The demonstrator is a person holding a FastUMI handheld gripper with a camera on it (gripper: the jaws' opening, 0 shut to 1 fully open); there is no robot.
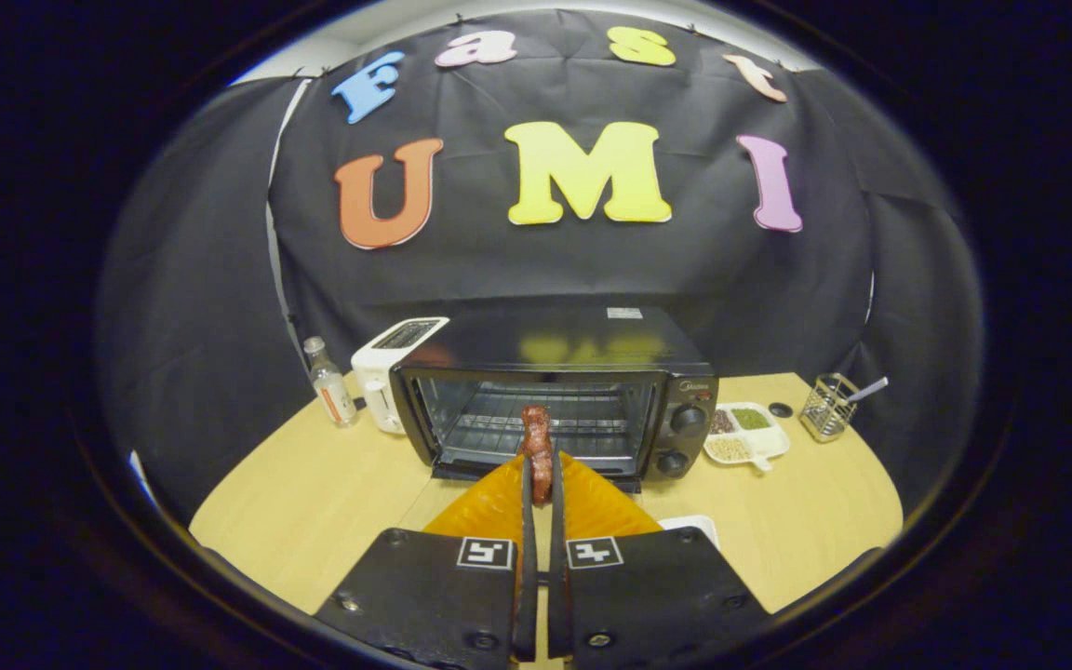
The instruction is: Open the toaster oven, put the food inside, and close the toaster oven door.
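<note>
In front of the open black toaster oven [555,391], the gripper [541,479] holds a reddish-brown sausage-like piece of food [537,447] upright, both fingers pressed on its sides.

The oven's glass door [536,470] lies folded down toward the fingers, its front edge just ahead of them, and the wire rack [536,423] shows bare beyond the food. The light wooden table [313,502] has open room left of the fingers. A white toaster [387,372] touches the oven's left side, with a small clear bottle [329,383] near it; a white divided dish [745,433] and wire cup [824,407] sit to the right.
</note>
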